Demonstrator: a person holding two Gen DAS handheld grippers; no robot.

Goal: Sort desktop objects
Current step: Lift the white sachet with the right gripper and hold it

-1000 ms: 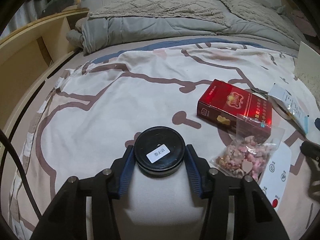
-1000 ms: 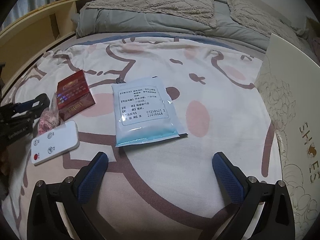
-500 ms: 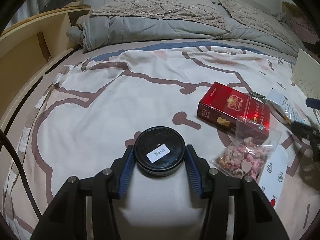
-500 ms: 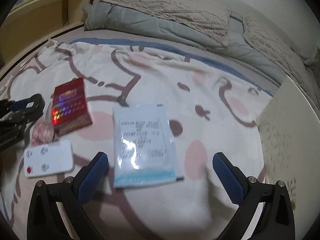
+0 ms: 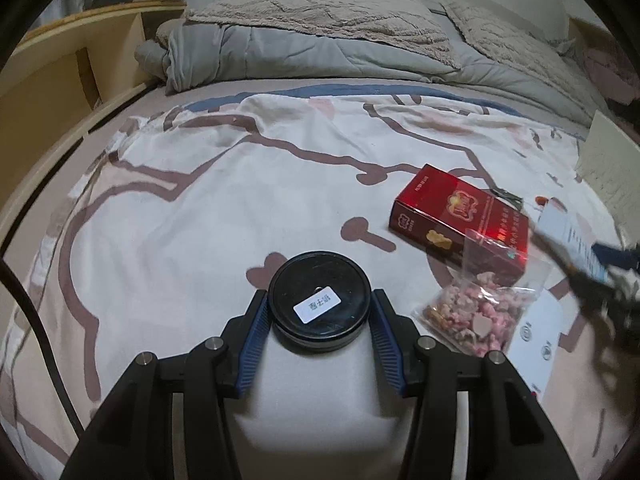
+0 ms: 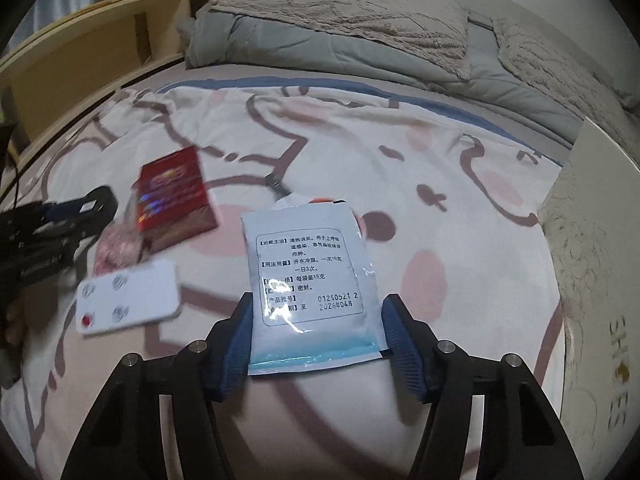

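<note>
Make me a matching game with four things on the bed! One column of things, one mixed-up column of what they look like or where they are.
Things:
1. round tin
2. red box
3. remote
4. medicine sachet

Descriptions:
A. white, with a red button
B. black lid with a small white label, between the left gripper's pads
C. pale blue with printed text, between the right gripper's pads
D. lies beside a clear bag of pink bits

Pairs: 1-B, 2-D, 3-A, 4-C

Bed (image 5: 224, 216) w/ grey duvet (image 5: 320, 56)
</note>
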